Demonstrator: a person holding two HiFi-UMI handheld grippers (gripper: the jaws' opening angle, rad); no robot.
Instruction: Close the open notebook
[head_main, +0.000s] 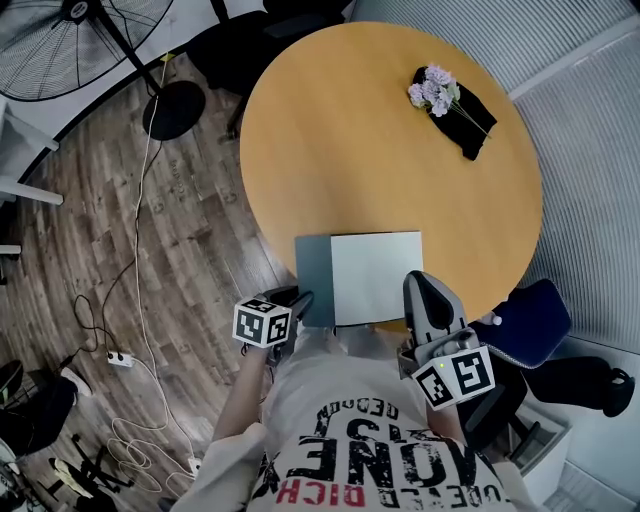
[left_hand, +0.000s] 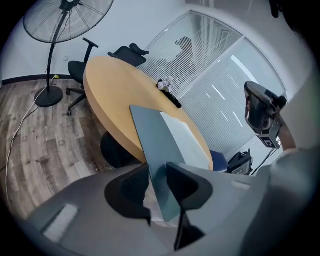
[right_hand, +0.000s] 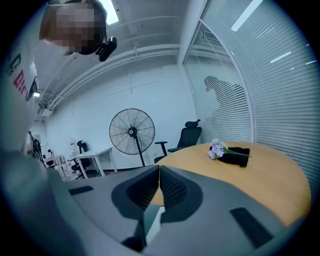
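Scene: a round wooden tabletop (head_main: 350, 140) on a plank floor (head_main: 190, 230), seen from above in the head view.

Task item: the notebook (head_main: 375, 275) lies open at the near edge of the tabletop, directly in front of the person. Its white page (head_main: 378, 262) faces up. Its grey-blue cover (head_main: 313, 275) is spread out to the left of the page. The cover's near corner reaches past the rim of the tabletop.

Left gripper (head_main: 298, 300): positioned at the near left corner of the notebook and pointing downward. In the left gripper view its fingers (left_hand: 132, 192) stand apart, one on each side of the cover's near end. The cover runs through the gap between them. No firm clamp on the cover is evident. Whether the cover is raised off the tabletop cannot be told.

Right gripper (head_main: 425, 290): positioned at the near right corner of the notebook, just beside the page's edge. In the right gripper view its fingers (right_hand: 175, 192) are closed together, tips meeting, with nothing between them. A pale strip of the notebook shows below them.

Other items noted:
- A sprig of lilac flowers (head_main: 432, 90) lies on a black cloth (head_main: 475, 125) on the far right of the tabletop, well apart from the notebook.
- A pedestal fan (head_main: 70, 40) stands on the floor to the far left.
- A black office chair (right_hand: 187, 135) stands behind the tabletop.
- A blue seat (head_main: 525, 320) is just beside the tabletop's near right rim.
- A white power strip (head_main: 120, 358) with cable lies on the floor.
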